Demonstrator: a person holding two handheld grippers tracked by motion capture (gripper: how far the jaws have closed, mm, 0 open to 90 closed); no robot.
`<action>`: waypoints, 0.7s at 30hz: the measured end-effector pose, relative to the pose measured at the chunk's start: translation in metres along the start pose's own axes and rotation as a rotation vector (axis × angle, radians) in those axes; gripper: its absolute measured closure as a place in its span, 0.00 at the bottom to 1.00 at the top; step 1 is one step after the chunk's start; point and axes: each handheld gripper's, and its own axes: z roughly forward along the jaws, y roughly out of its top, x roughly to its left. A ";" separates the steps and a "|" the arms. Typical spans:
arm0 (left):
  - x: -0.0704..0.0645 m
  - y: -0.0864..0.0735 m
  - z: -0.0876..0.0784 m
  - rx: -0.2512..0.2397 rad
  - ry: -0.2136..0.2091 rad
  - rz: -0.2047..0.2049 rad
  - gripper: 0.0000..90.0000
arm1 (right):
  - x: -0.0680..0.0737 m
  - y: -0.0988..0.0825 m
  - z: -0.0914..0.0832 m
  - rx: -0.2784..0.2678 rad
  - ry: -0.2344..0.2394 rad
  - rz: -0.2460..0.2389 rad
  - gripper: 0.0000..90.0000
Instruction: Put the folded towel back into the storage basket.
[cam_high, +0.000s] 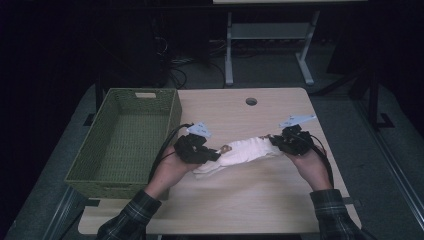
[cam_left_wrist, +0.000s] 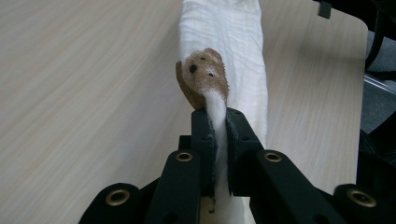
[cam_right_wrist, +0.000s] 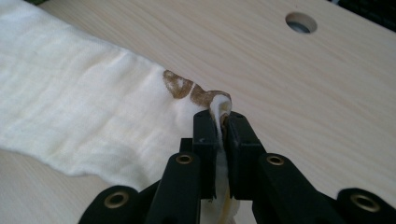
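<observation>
High view: white cloth (cam_high: 247, 150) stretched between left gripper (cam_high: 216, 155) and right gripper (cam_high: 272, 142), long axis running left-right across the table (cam_high: 260, 200), slightly tilted up toward the right end; middle sagging toward the tabletop, lower fold at the left end looks to rest on the wood. Green woven basket (cam_high: 170, 117) just left of the left gripper, so left hand nearer to it, right hand well apart; likely drop spot, which would mean carrying the cloth leftward along its own axis. Left gripper view: left gripper (cam_left_wrist: 219, 116) clamped tight on a pinch of cloth (cam_left_wrist: 233, 42) right beside a brown bear-face patch (cam_left_wrist: 205, 74), cloth band running straight away from the jaws toward the far gripper, taut-ish, above the table (cam_left_wrist: 70, 93). Right gripper view: right gripper (cam_right_wrist: 219, 114) clamped on the other end of the cloth (cam_right_wrist: 70, 107), next to brown printed marks (cam_right_wrist: 187, 88); rest of the cloth spreading off to the left of the jaws, lying low over the table (cam_right_wrist: 303, 93), cable hole (cam_right_wrist: 300, 22) beyond. Both ends gripped, neither slack at the pads. Judgement: next move hinges on keeping the ends apart along that left-right axis while shifting toward the basket.
</observation>
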 end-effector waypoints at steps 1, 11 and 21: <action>0.002 0.000 -0.005 -0.002 0.006 0.000 0.92 | 0.001 0.004 0.001 0.000 0.003 -0.006 0.93; 0.019 -0.007 -0.049 -0.038 0.055 -0.033 0.92 | 0.020 0.049 0.015 -0.036 0.031 -0.059 0.93; 0.036 -0.022 -0.096 -0.071 0.131 -0.058 0.92 | 0.043 0.094 0.025 -0.086 0.081 -0.086 0.93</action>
